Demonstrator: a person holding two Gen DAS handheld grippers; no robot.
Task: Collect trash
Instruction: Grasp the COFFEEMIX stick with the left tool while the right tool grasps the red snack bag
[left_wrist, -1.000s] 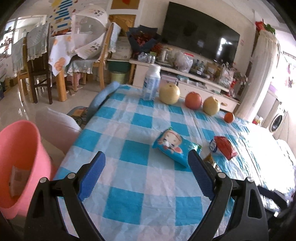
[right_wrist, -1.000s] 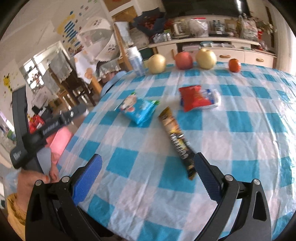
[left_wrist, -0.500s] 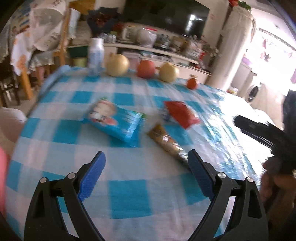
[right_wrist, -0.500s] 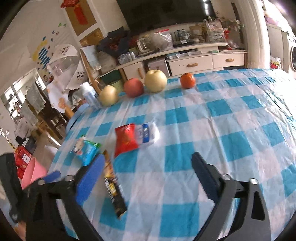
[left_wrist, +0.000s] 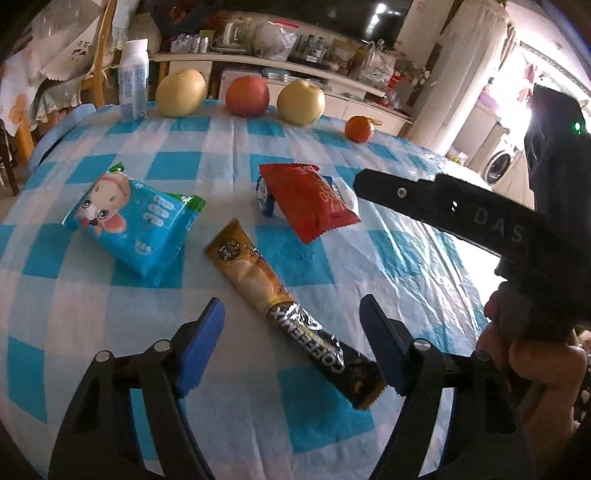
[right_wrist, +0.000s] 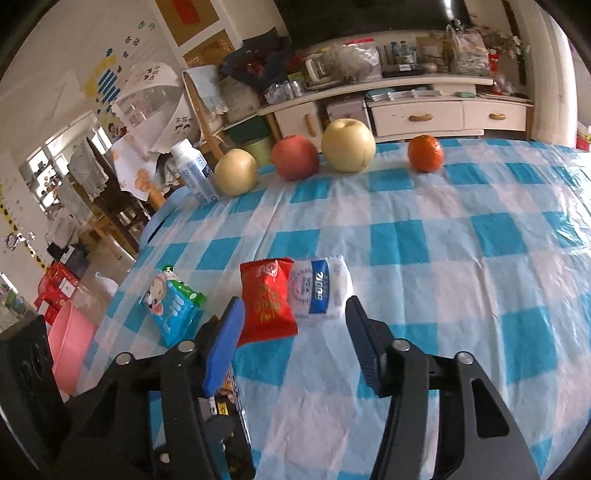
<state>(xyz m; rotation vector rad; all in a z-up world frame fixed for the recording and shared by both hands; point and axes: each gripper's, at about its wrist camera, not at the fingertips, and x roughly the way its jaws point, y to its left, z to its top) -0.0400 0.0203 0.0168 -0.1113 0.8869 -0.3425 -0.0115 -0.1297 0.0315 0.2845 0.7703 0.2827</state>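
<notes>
I have both tools over the checked tabletop (left_wrist: 92, 306), each lined up on its own piece of trash so I can lift two at once. My left hand-held gripper (left_wrist: 291, 343) straddles the dark end of the coffee stick sachet (left_wrist: 280, 306), which lies flat and slanted; its jaws have just been closing but stand fairly wide, with the pads not pressing the foil. My right hand-held gripper (right_wrist: 295, 336) faces the red packet (right_wrist: 266, 299), which overlaps the white-and-blue wrapper (right_wrist: 321, 288). Its jaws have just been closing to a medium gap, and I think the packets sit just ahead of the pads, though the fisheye makes that hard to judge. The blue snack bag (left_wrist: 129, 218) waits to the left. The pink bin (right_wrist: 70, 350) stands beside the table, where I will drop things.
</notes>
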